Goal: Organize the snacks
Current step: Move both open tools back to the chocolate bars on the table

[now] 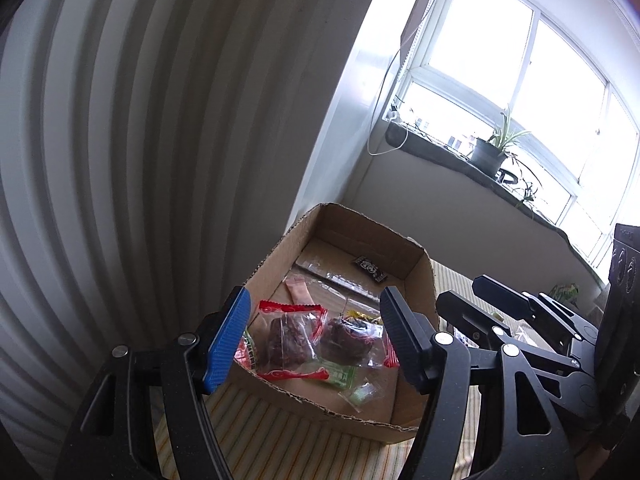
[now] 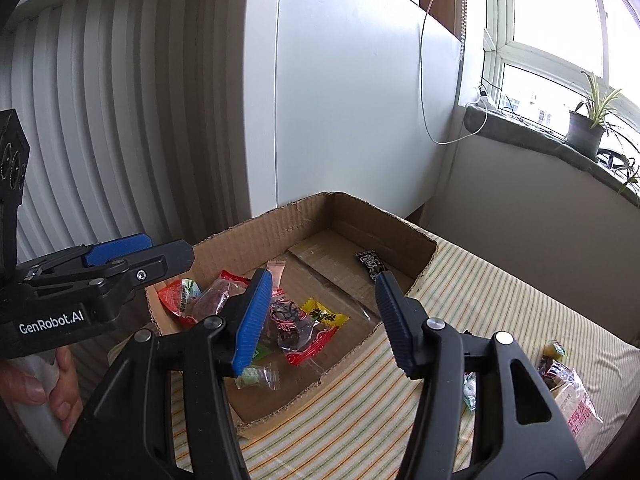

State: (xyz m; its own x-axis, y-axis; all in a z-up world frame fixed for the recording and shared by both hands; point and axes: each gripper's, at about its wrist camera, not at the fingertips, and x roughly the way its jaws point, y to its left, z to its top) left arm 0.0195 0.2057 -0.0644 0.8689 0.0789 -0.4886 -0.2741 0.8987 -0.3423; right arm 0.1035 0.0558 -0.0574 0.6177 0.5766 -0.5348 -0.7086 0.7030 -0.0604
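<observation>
An open cardboard box [image 1: 420, 280] [image 2: 280, 220] lies on a striped cloth. Inside lie two clear, red-edged packets with dark brown pieces [image 1: 286, 340] [image 1: 348, 336], a yellow candy [image 2: 325, 316], a pink sachet [image 2: 276, 270], a black packet [image 2: 371, 262] and a small green candy [image 2: 256, 376]. My left gripper [image 1: 314, 304] hangs open over the box's near left side with nothing between its fingers. My right gripper [image 2: 322, 284] is open over the near right side, also holding nothing. Each gripper shows in the other's view: the right gripper [image 1: 468, 292] and the left gripper [image 2: 168, 248].
More wrapped snacks [image 2: 576, 404] and a small candy [image 2: 556, 348] lie on the striped cloth [image 2: 500, 280] right of the box. A white slatted panel [image 2: 100, 120] stands behind. A potted plant [image 2: 586, 136] sits on the window sill. A hand [image 2: 60, 392] shows at lower left.
</observation>
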